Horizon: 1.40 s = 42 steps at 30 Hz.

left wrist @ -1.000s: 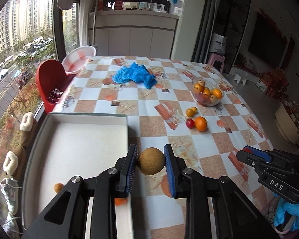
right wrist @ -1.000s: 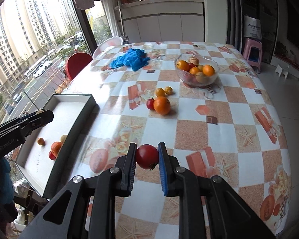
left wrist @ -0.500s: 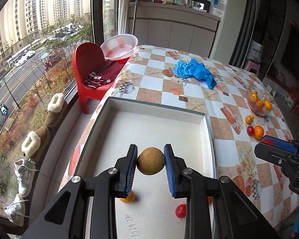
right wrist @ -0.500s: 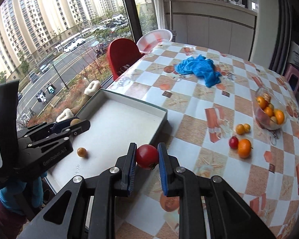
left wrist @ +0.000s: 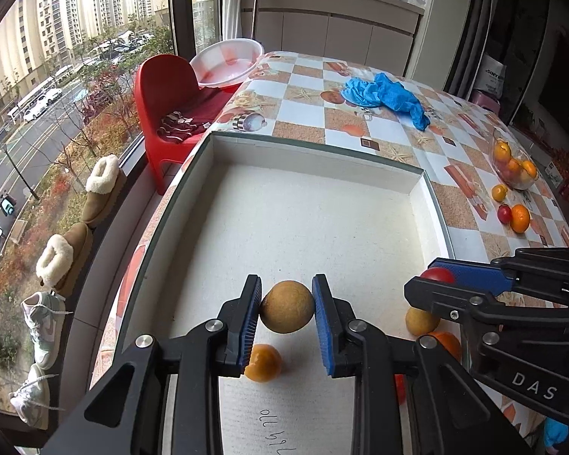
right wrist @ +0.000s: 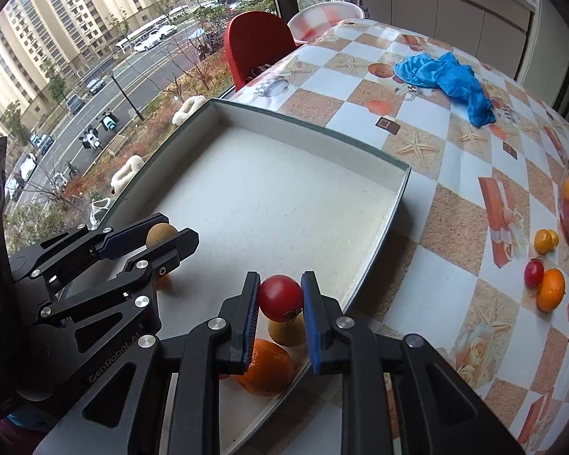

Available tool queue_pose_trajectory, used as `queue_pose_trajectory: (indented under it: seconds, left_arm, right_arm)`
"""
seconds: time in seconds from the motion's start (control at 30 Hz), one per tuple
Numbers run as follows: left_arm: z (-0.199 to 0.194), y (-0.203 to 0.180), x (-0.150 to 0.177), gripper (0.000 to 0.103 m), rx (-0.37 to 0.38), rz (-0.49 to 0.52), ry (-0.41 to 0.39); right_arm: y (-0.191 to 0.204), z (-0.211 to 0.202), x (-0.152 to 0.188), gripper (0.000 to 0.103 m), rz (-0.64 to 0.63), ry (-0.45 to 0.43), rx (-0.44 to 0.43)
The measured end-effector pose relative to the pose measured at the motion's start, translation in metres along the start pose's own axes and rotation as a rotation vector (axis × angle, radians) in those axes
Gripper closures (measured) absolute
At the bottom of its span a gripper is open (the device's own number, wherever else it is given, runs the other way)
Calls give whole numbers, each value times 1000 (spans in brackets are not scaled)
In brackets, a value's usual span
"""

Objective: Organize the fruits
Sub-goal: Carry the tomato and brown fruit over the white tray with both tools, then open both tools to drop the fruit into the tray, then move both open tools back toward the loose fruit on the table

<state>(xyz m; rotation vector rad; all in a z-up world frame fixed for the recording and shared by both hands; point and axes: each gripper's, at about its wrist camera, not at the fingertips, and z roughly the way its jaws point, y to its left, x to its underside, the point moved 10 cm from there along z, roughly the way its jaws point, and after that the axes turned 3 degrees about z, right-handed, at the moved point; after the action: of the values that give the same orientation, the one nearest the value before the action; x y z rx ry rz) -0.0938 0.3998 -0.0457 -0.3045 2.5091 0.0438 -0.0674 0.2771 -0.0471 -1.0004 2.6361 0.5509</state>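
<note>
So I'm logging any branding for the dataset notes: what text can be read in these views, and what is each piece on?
"DAS": white letters on the right gripper body, left wrist view.
"GenRobot.AI": on the left gripper body, right wrist view.
"SINYER", partly cut off: white bag by the far wall.
Handwriting on the tray floor, near the bottom edge: roughly "all", the rest unreadable.
Nothing else can be read.

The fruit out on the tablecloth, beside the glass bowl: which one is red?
The small red fruit touching the big orange; the two small ones nearer the bowl are yellow-orange.
</note>
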Motion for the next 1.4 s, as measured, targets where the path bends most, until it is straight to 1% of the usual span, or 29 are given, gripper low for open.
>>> queue_pose_trajectory:
  seconds: [0.07, 0.1, 0.17, 0.2, 0.23, 0.27, 0.3, 0.33, 0.37, 0.43, 0.6, 0.67, 0.7, 0.73, 0.8, 0.97, 1.2, 1.27, 1.4]
  left_arm:
    - [2, 0, 1, 74, -4, 2, 4]
    - [3, 1, 2, 74, -4, 0, 7]
    - [4, 1, 3, 73, 1, -2, 16]
    - [5, 1, 3, 72, -1, -1, 19]
    - [6, 3, 4, 62, -14, -1, 21]
    - [5, 6, 4, 42, -38, -5, 19]
    - [4, 10, 3, 33, -56, -13, 7]
    - [1, 14, 3, 23, -58, -26, -7]
    - [-1, 15, 2, 22, -44, -39, -17]
    - [-3, 14, 1, 22, -24, -48, -14]
    - [-8, 4, -2, 22, -40, -15, -18]
    - [-11, -3, -4, 22, -33, -5, -19]
    - [-12, -6, -5, 22, -32, 2, -20]
    - [-13, -9, -6, 22, -32, 9, -23]
    - [-17, -17, -8, 22, -29, 25, -28]
    - [-21, -38, -12, 22, -18, 58, -29]
    - [-22, -69, -19, 22, -6, 103, -22]
    - [-23, -80, -20, 22, -5, 121, -19]
    - [-23, -105, -22, 22, 11, 157, -11]
  right_arm:
    - [-1, 2, 1, 78, -1, 7, 5]
    - [-1, 2, 1, 76, 1, 9, 6]
    - [-1, 0, 1, 61, 1, 4, 4]
    - [-1, -2, -1, 48, -3, -3, 5]
    - [-1, -4, -3, 46, -8, -12, 14]
    - [-3, -6, -4, 46, -13, -24, 32]
    - [-4, -8, -5, 46, -12, -31, 34]
    - [-6, -10, -6, 44, -3, -33, 25]
    - [-7, -12, -7, 42, 8, -37, 17]
    - [-10, -17, -8, 34, 13, -51, 21]
    - [-14, -33, -9, 22, 7, -89, 36]
    - [-19, -39, -9, 19, 9, -104, 52]
    - [-23, -42, -9, 15, 12, -107, 64]
    - [-28, -44, -9, 7, 17, -111, 80]
    - [-41, -49, -8, 0, 31, -123, 107]
    - [-71, -58, 0, 0, 82, -132, 125]
    - [-120, -64, 21, 0, 174, -122, 143]
    - [-136, -65, 28, 0, 194, -116, 162]
    - [-172, -68, 47, 0, 232, -92, 227]
